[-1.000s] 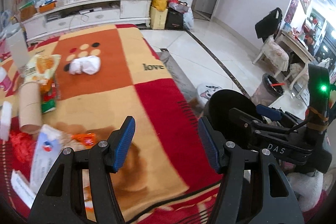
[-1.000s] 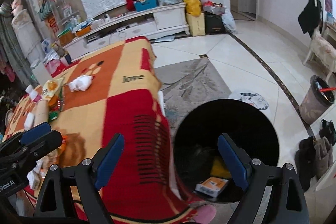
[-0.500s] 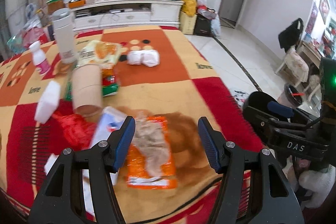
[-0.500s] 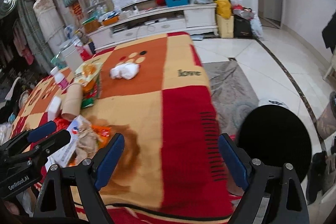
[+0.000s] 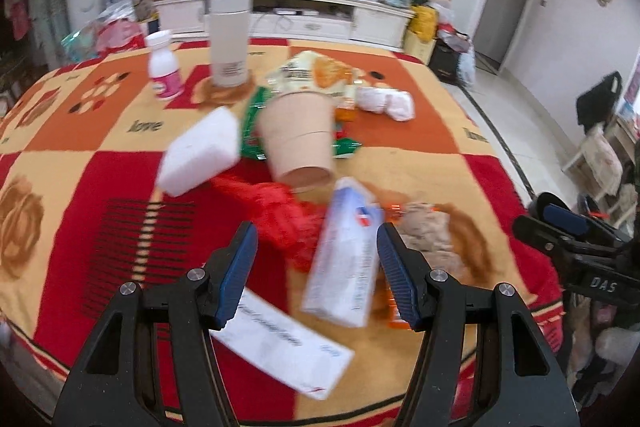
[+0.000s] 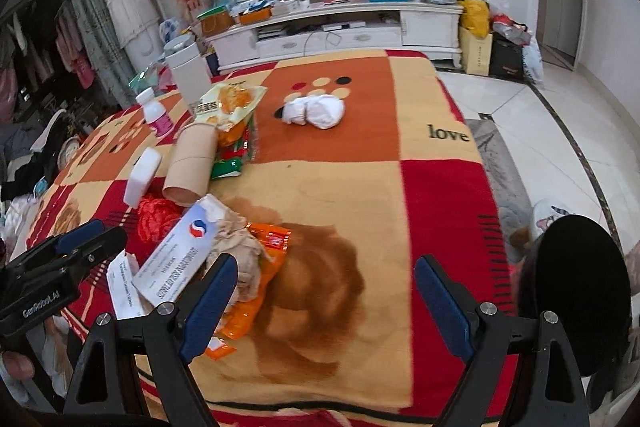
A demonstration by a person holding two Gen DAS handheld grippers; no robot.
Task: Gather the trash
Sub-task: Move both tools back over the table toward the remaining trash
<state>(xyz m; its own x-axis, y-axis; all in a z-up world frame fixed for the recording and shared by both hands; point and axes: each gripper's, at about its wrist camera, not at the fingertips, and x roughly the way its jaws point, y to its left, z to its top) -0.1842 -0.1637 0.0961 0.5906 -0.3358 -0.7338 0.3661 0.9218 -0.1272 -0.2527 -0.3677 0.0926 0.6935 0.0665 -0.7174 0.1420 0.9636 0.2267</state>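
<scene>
Trash lies on the checked table cloth (image 5: 80, 155). My left gripper (image 5: 316, 267) hovers open over a red plastic bag (image 5: 280, 215) and a white and blue carton (image 5: 348, 251), with nothing between its fingers. A tan paper cup (image 5: 298, 139) lies on its side behind them, beside a white block (image 5: 200, 151). A white paper slip (image 5: 280, 347) lies near the front edge. My right gripper (image 6: 324, 303) is open above the cloth, with a crumpled tissue (image 6: 240, 251) on an orange wrapper (image 6: 256, 291) by its left finger. A white wad (image 6: 316, 113) lies farther back.
A tall white tumbler (image 5: 228, 35) and a small pink-labelled bottle (image 5: 164, 67) stand at the back. Snack bags (image 5: 316, 75) lie behind the cup. A black round bin (image 6: 580, 299) stands on the floor off the table's right edge. A white cabinet (image 6: 340, 27) lines the far wall.
Both grippers have swung left, away from the black bin and over the table. The pile of trash now sits under the left gripper. Neither gripper's opening has changed.
</scene>
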